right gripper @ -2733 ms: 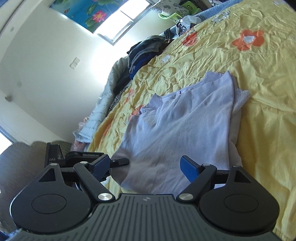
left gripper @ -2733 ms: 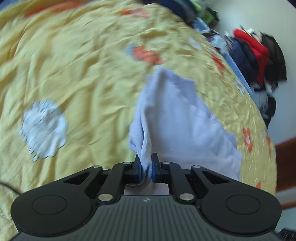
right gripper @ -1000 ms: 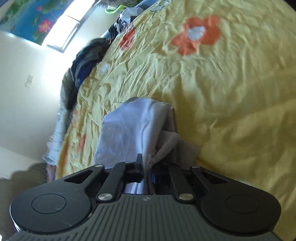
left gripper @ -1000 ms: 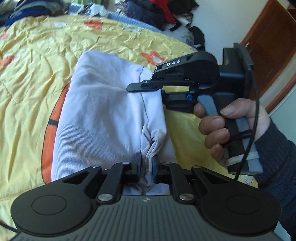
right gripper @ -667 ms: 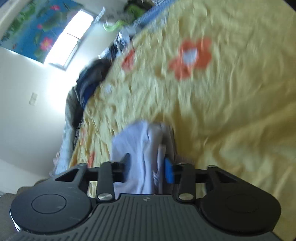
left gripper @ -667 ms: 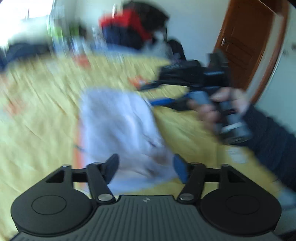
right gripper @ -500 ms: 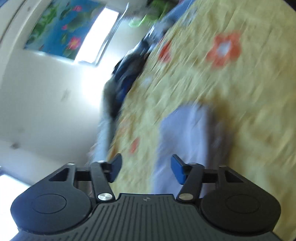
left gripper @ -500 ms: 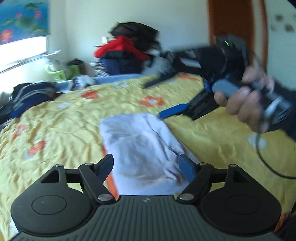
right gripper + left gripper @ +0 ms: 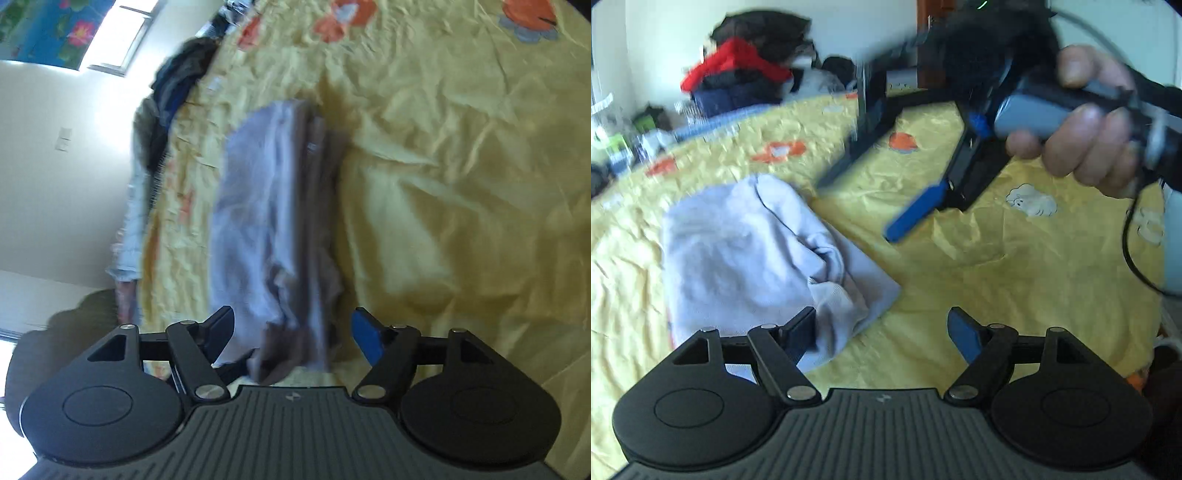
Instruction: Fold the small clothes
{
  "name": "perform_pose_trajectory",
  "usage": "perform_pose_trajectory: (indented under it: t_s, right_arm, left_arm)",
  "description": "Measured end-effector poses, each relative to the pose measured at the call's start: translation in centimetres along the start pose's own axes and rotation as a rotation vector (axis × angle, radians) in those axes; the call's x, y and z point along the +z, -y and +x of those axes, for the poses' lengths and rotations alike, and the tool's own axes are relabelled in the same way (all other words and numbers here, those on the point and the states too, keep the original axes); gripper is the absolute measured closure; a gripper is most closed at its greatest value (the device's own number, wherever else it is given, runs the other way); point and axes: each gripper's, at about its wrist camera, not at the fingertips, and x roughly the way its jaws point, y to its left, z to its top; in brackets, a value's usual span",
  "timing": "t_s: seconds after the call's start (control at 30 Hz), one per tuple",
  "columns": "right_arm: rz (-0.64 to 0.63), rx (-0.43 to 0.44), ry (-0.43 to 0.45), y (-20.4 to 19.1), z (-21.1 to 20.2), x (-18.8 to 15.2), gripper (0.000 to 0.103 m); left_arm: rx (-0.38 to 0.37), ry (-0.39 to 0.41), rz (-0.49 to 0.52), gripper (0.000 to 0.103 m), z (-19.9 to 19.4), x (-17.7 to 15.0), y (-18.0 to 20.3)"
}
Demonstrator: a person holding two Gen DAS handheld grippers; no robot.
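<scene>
A pale lilac garment [image 9: 746,251] lies folded in a loose bundle on the yellow bedspread [image 9: 997,277]. My left gripper [image 9: 882,328] stands open just in front of the bundle's near corner, its left finger over the cloth edge, pads gripping nothing. In the left wrist view, a hand [image 9: 1082,140] holds my right gripper [image 9: 875,192] above the bed to the right of the garment, fingers spread. In the right wrist view the garment [image 9: 266,206] lies lengthwise ahead of my right gripper [image 9: 293,328]. Those jaws are opening; the cloth's near end shows between them, untouched by the pads.
A heap of red, navy and dark clothes [image 9: 738,81] sits at the far side of the bed by the wall. A brown door [image 9: 931,44] stands behind. Another dark clothes pile [image 9: 177,77] lies at the bed's edge under a bright window [image 9: 122,37].
Both grippers were shut on the garment's edge a second ago. Both have let go, opened wide and drawn back. The garment now rests folded on the bedspread.
</scene>
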Motion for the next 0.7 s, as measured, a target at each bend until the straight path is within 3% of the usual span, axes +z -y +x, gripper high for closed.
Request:
perform_pose_trajectory:
  t_s: [0.13, 0.23, 0.33, 0.4, 0.43, 0.53, 0.6, 0.7]
  right_arm:
    - [-0.02, 0.118, 0.014, -1.6, 0.7, 0.6, 0.022]
    - [0.015, 0.168, -0.052, -1.9, 3.3, 1.8, 0.021]
    - [0.061, 0.159, -0.099, -1.1, 5.4, 2.6, 0.018]
    - [0.092, 0.112, -0.092, 0.2, 6.0, 2.7, 0.029]
    - [0.132, 0.123, -0.089, 0.9, 5.9, 2.7, 0.036]
    - [0.167, 0.146, -0.077, 1.4, 4.9, 2.4, 0.035]
    - [0.14, 0.147, -0.062, 0.4, 4.2, 2.7, 0.027]
    - [0.074, 0.244, -0.026, -2.6, 4.0, 4.0, 0.02]
  left_arm:
    - [-0.115, -0.034, -0.043, 0.022, 1.9, 1.0, 0.4]
    - [-0.116, -0.024, -0.038, 0.017, 2.8, 0.5, 1.2]
    - [-0.108, -0.019, -0.03, 0.013, 2.3, 0.0, 2.5]
    - [-0.104, -0.019, -0.043, 0.013, 1.4, 0.0, 2.3]
    - [-0.099, -0.007, -0.055, 0.013, 0.3, 0.1, 2.0]
    - [-0.053, 0.074, -0.101, 0.013, -3.4, 0.2, 0.5]
    - [0.001, 0.11, -0.112, 0.013, -5.0, 0.4, -0.8]
    - [0.093, 0.088, -0.11, 0.013, -4.7, 0.2, -2.6]
